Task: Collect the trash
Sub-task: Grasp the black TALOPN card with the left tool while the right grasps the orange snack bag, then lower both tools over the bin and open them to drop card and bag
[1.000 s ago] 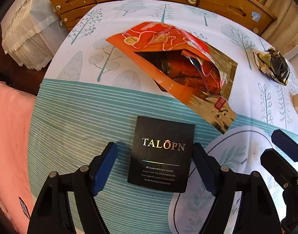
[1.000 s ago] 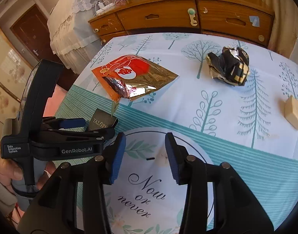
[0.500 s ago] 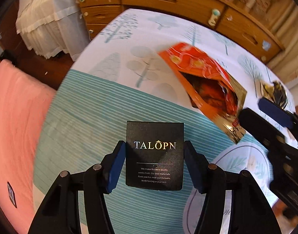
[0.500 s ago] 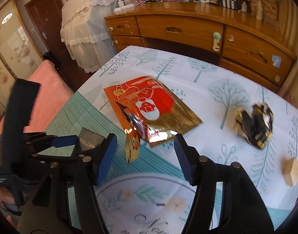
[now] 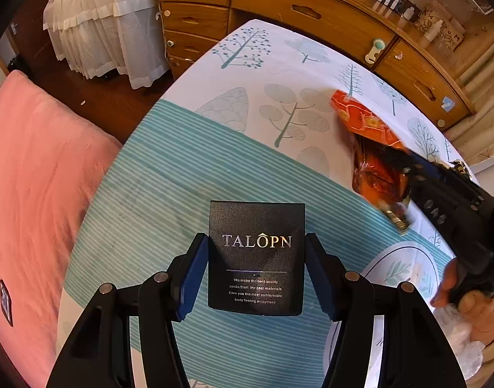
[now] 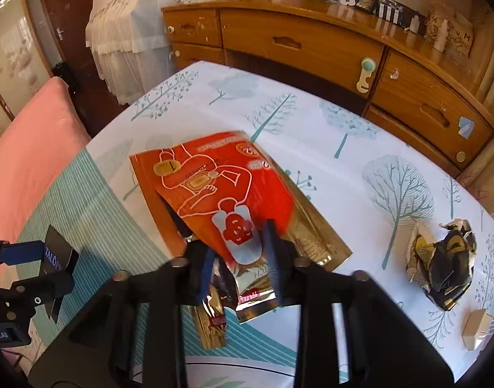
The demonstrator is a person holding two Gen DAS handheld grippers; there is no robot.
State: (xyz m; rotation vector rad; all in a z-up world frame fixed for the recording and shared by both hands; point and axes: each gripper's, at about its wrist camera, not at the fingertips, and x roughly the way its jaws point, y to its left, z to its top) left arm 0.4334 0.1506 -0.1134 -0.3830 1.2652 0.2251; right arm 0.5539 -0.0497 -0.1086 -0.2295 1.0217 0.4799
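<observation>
Smooth cloth (image 6: 311,148) printed with pale trees and teal stripes, spread over the desk. Mid-desk, glossy orange foil pouch (image 6: 221,190), torn open, right gripper (image 6: 238,266) jaws just closing on its near edge. Right: crumpled black-and-gold wrapper (image 6: 441,265). Near left: matte black "TALOPN" card (image 5: 256,255), clamped by left gripper (image 5: 256,274).

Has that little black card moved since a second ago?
Yes. The black card, clamped in the left tongs, has come off the tablecloth and away from the orange packet, toward the pink cushion side.
</observation>
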